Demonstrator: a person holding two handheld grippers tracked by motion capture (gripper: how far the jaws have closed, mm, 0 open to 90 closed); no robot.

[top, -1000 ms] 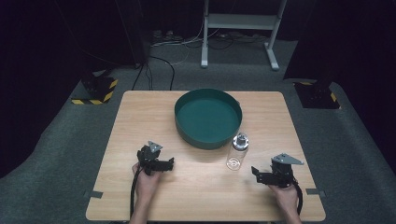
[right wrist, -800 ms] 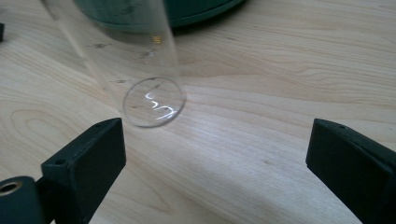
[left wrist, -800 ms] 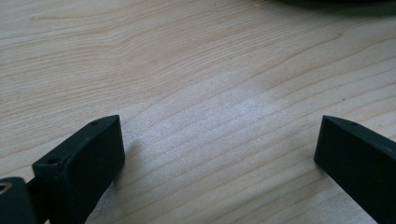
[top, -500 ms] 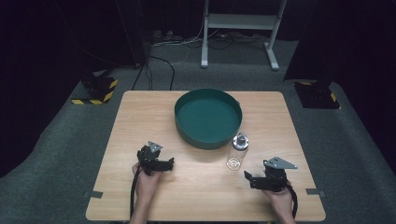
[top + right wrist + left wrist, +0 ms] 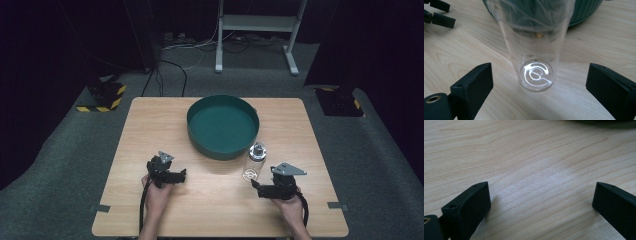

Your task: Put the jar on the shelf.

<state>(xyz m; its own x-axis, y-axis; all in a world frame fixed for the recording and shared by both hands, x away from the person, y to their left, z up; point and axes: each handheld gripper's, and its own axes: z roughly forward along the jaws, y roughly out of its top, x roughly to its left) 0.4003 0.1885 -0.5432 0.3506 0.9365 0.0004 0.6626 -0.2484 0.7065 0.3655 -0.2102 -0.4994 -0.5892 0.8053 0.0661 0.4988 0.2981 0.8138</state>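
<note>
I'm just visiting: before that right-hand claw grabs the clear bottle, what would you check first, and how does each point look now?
1. Right gripper jaws open: ok.
2. Clear bottle lined up between those jaws: ok.
3. Bottle upright on the table: ok.
4. Bottle clear of the green bowl: cannot tell; they stand very close.
5. Left gripper out of the way: ok, off to the side, open.
6. Bottle's cap tight: cannot tell.

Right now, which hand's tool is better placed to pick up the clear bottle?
The right. The right tool sits just short of the clear bottle, open, with the bottle standing between its jaws in the right gripper view. The left tool is open too, but faces bare table, farther away.
</note>
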